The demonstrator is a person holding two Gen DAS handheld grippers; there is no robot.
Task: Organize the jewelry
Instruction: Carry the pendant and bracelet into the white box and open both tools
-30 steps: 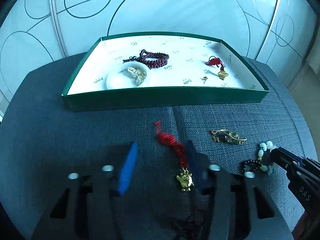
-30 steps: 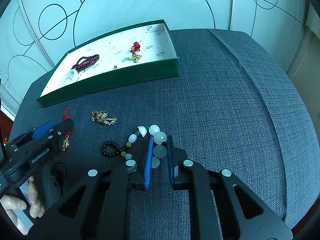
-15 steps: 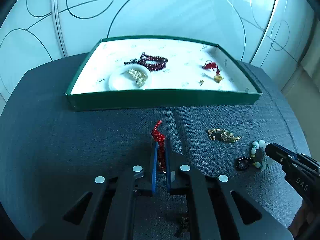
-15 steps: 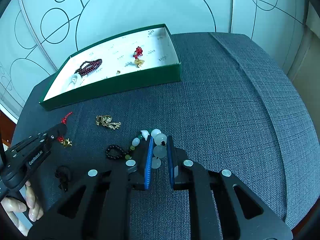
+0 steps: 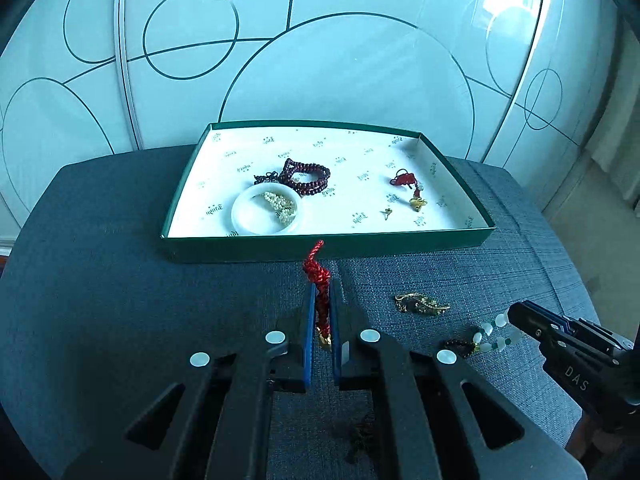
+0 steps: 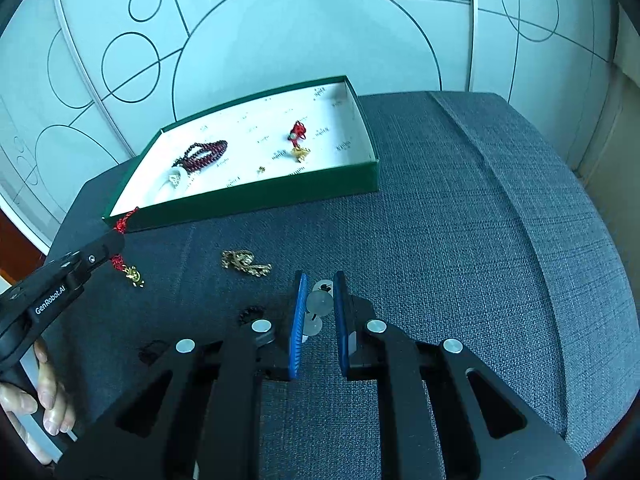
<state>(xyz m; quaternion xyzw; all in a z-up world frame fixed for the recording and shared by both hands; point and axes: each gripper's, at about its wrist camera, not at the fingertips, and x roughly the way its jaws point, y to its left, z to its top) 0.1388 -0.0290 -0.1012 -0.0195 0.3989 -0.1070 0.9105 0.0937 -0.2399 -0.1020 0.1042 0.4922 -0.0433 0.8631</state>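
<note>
My left gripper (image 5: 321, 300) is shut on a red knotted cord charm (image 5: 318, 280) with a gold pendant, held above the grey cushion just in front of the green tray (image 5: 328, 245). From the right wrist view the charm (image 6: 127, 269) hangs from that gripper (image 6: 114, 240). My right gripper (image 6: 319, 292) is shut on a pale bead bracelet (image 6: 319, 302) and lifts it off the cushion; the bracelet (image 5: 490, 332) dangles from it (image 5: 516, 316) in the left wrist view. The tray (image 6: 256, 196) holds a dark red bead bracelet (image 5: 306, 174), a white bangle (image 5: 266, 212) and another red charm (image 5: 406, 182).
A gold brooch (image 5: 420, 304) lies on the cushion between the grippers, also in the right wrist view (image 6: 245, 262). A small gold stud (image 5: 387, 212) lies in the tray. A patterned white wall stands behind the tray. The cushion edge falls away at the right.
My left gripper shut on the red charm and lifted it toward the tray. My right gripper, shut on the pale bracelet, lifted it off the cushion.
</note>
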